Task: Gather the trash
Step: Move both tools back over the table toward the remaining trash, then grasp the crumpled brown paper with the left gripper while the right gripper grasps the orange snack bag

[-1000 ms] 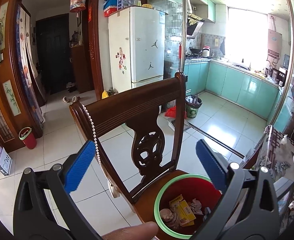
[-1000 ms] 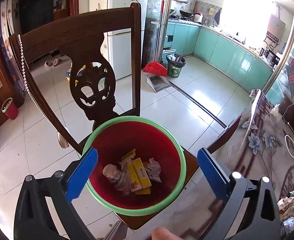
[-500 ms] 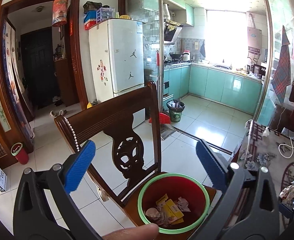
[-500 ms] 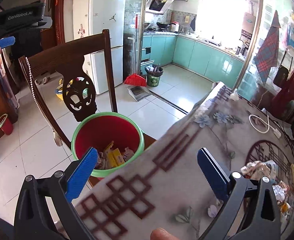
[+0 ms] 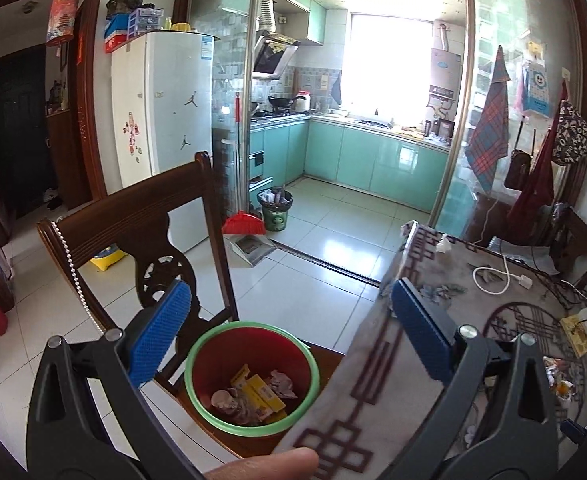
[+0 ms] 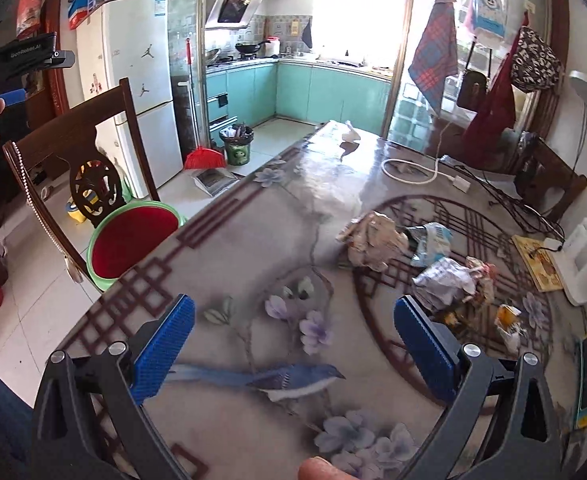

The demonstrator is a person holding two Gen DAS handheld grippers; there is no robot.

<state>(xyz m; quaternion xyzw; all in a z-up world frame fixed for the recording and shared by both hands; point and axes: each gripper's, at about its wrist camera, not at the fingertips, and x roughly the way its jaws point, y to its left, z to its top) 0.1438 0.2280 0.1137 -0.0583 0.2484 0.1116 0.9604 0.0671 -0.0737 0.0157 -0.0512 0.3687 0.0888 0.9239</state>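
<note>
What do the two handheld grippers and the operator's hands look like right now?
Both the left gripper and right gripper have black triangular frames with silver rivets and ridged blue finger pads. White GenRobot.AI lettering marks the left unit's black body. Bare fingertips show; no sleeves or cables visible.

The bin (image 5: 251, 376) is red inside with a green rim and holds yellow packaging (image 5: 258, 391). The table (image 6: 253, 248) is grey, patterned with maroon fretwork, purple flowers and a blue bird. The fingers (image 6: 163, 344) carry blue pads.
</note>
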